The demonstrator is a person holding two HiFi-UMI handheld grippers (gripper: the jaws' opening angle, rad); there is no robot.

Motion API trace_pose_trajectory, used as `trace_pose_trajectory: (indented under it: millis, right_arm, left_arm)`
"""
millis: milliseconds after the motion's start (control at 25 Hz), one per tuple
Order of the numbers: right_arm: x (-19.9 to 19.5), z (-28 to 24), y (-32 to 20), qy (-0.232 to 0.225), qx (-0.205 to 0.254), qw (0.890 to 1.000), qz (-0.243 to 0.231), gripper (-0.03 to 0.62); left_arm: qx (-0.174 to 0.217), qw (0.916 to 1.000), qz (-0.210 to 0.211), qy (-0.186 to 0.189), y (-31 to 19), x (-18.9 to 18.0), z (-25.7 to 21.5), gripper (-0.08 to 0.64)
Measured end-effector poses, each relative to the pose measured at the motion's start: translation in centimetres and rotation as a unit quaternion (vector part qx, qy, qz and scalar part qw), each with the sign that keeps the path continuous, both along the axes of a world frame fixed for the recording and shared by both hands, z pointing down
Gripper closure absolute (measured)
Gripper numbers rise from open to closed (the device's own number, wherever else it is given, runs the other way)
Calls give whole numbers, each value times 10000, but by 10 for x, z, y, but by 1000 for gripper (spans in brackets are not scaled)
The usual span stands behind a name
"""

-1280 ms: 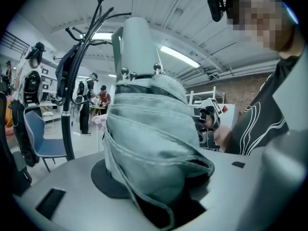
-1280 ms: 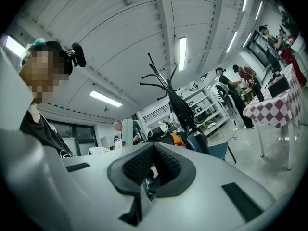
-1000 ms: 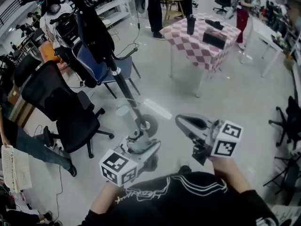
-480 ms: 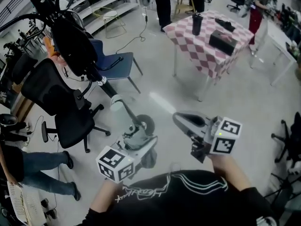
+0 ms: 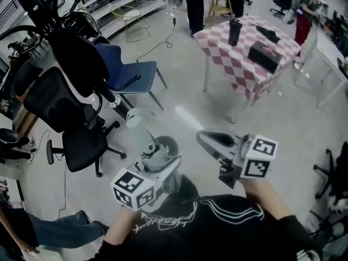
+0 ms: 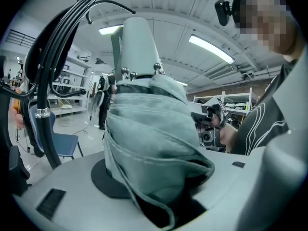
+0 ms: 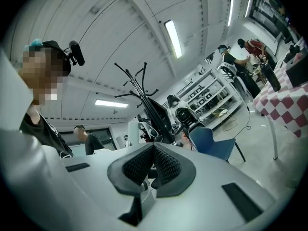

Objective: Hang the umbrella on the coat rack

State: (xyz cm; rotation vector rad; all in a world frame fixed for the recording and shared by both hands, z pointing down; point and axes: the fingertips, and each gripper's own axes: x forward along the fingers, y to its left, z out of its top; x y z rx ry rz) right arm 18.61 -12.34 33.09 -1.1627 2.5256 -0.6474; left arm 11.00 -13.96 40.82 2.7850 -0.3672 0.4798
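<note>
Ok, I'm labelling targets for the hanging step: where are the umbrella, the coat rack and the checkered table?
umbrella (image 6: pixel 149 143), left gripper view, folded fabric.
coat rack (image 6: pixel 45 134), left gripper view, pole below the silver ring.
checkered table (image 5: pixel 239 58), head view, bare tablecloth.

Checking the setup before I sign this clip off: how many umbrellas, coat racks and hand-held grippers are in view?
umbrella: 1
coat rack: 1
hand-held gripper: 2, the left hand-held gripper and the right hand-held gripper
Total: 4
</note>
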Motion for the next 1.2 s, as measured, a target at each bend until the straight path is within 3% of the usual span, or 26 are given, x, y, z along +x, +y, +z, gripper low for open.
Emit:
trace_pose_trajectory:
  millis: [680, 960, 1200]
  right_arm:
    - [2, 6, -162, 56, -153, 9997, -163, 581]
    - [0, 11, -190, 21, -151, 9994, -301, 581]
    - [7, 12, -213, -68, -142, 9965, -827, 581]
  left_arm:
    - [-110, 9997, 165, -159, -146, 20, 20, 310]
    - [-147, 9994, 186, -249, -164, 24, 30, 310]
    - [-253, 9984, -175, -469, -172, 32, 44, 310]
